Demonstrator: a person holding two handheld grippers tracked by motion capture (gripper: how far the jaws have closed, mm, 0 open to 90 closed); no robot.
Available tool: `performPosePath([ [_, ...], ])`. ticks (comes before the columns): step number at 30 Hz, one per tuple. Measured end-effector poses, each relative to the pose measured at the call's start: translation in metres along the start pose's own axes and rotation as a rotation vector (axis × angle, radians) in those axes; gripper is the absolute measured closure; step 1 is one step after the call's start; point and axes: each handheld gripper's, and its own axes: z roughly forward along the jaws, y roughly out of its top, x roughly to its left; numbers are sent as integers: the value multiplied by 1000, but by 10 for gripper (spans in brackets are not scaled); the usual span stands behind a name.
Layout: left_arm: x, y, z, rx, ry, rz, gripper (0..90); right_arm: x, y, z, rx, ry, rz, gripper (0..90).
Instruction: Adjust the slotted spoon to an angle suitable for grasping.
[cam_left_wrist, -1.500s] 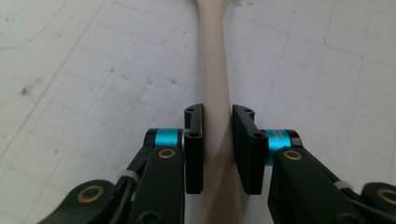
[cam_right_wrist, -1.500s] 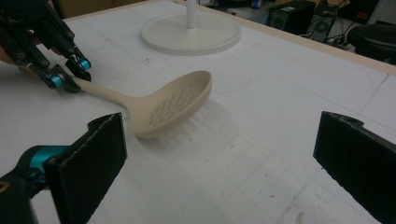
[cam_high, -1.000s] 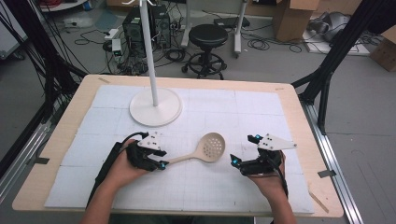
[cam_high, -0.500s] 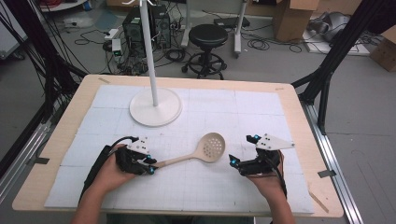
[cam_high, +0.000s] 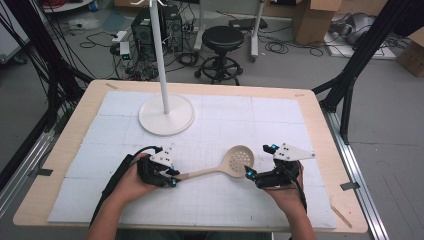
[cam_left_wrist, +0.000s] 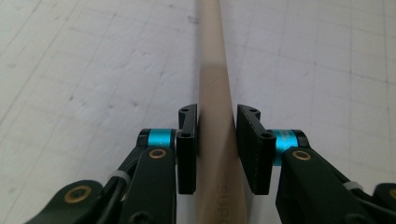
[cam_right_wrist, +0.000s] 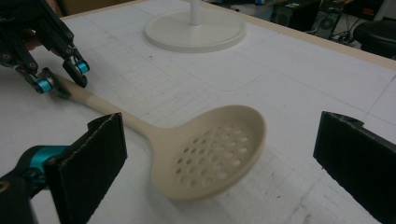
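A beige slotted spoon (cam_high: 240, 159) lies across the white mat, its handle running down-left from the bowl. My left gripper (cam_high: 172, 177) is shut on the end of that handle. Its jaws have just been closing, and in the left gripper view the pads (cam_left_wrist: 187, 140) squeeze the handle (cam_left_wrist: 212, 56) from both sides. My right gripper (cam_high: 260, 161) stands open just right of the bowl. In the right gripper view the perforated bowl (cam_right_wrist: 210, 149) sits between its wide-apart pads (cam_right_wrist: 98, 158), untouched, with the left gripper (cam_right_wrist: 60, 77) at the far end of the handle.
A white stand with a round base (cam_high: 166, 114) and a thin pole rises at the back left of the mat. The wooden table edge (cam_high: 345, 220) frames the mat. A stool and computer gear stand on the floor beyond.
The left gripper drew back to the handle's end, closed on it and came back right. The spoon's bowl has shifted slightly toward the right gripper, which has stayed put.
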Motion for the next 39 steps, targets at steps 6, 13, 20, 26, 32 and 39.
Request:
performPosePath([
  [6, -7, 14, 14, -11, -34, 33, 700, 0, 1, -1, -8, 0, 0, 12],
  [13, -10, 26, 24, -10, -53, 61, 700, 1, 1, -1, -8, 1, -4, 12],
  [20, -11, 24, 23, -15, -20, 52, 563, 1, 1, -1, -5, 6, 0, 12],
  [26, -11, 6, 7, -44, 27, 17, 501, 2, 1, -3, -10, 5, 0, 12],
  [32, -4, -9, -7, -52, 78, -26, 501, 3, 2, -1, -6, 7, -2, 12],
  [39, 8, -11, -9, -59, 135, -70, 569, 3, 2, 0, -8, 6, -4, 11],
])
